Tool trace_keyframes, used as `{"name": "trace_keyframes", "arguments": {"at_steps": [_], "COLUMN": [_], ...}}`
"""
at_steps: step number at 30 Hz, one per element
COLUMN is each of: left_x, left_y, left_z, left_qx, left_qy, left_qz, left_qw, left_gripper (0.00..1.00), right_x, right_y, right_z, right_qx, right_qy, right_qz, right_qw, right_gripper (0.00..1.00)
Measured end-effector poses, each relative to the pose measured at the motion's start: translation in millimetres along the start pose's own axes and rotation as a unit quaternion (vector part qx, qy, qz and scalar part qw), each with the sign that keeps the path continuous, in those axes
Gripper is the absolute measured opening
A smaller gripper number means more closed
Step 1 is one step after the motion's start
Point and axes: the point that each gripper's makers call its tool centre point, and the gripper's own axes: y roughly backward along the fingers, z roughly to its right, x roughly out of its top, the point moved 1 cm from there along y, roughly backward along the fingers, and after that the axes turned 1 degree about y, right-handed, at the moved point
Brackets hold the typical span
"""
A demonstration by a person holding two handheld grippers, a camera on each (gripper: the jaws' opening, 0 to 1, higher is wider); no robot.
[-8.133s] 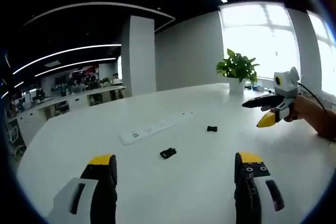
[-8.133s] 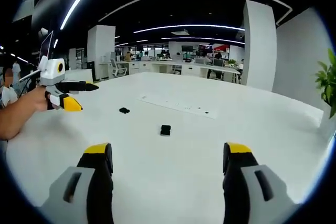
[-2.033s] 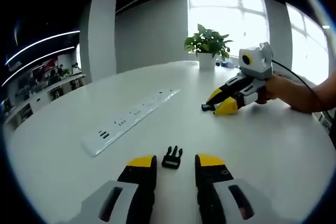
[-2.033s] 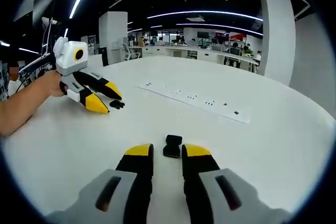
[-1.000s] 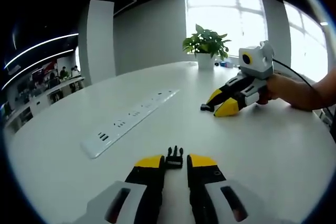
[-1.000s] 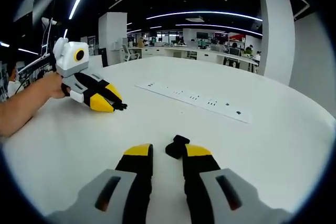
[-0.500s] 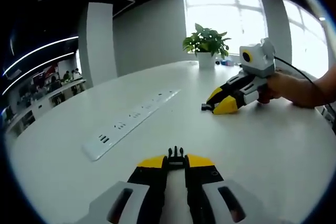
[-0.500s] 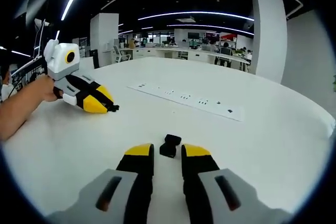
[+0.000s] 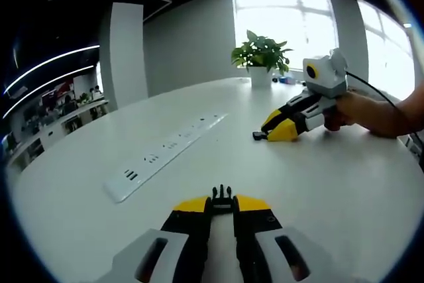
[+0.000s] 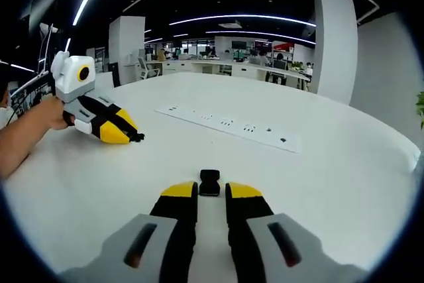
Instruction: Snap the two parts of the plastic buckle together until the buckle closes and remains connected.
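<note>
step in hand: pickup. the left gripper (image 9: 222, 205) is clamped on the pronged buckle half (image 9: 222, 196), low centre. the right gripper (image 10: 211, 191) pinches the socket half (image 10: 209, 182) (both low over the white table (image 10: 318, 183)). next, judged: lift, align prongs to socket, press together.

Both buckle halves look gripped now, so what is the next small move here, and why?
Probably lift both halves off the white table and bring them toward each other. The left gripper is shut on the pronged buckle half, prongs pointing forward. The right gripper is shut on the socket half. The two grippers sit well apart, so the halves cannot mate yet.
</note>
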Motion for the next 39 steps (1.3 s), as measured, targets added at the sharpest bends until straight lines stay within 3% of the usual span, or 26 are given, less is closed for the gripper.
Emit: {"name": "trace_keyframes", "arguments": {"at_steps": [22, 26, 31, 39], "left_x": [0.8, 0.6, 0.5, 0.5], "left_y": [0.4, 0.4, 0.2, 0.0], "left_z": [-0.7, -0.7, -1.6, -2.5], "left_qx": [0.000, 0.000, -0.001, -0.002], "left_qy": [0.004, 0.003, 0.004, 0.005], "left_qz": [0.001, 0.002, 0.003, 0.004], "left_qw": [1.0000, 1.0000, 1.0000, 1.0000], "left_gripper": [0.12, 0.12, 0.12, 0.12], "right_x": [-0.8, -0.4, 2.3, 1.9], "right_y": [-4.9, -5.1, -5.6, -4.1], "right_z": [-1.0, -3.2, -4.3, -5.7], "right_qx": [0.002, 0.007, 0.015, 0.016], "right_qy": [0.006, 0.004, 0.023, 0.019], "right_qz": [0.005, 0.006, 0.009, 0.008], "right_qw": [1.0000, 0.9999, 0.9996, 0.9997], "right_gripper": [0.13, 0.20, 0.14, 0.15]}}
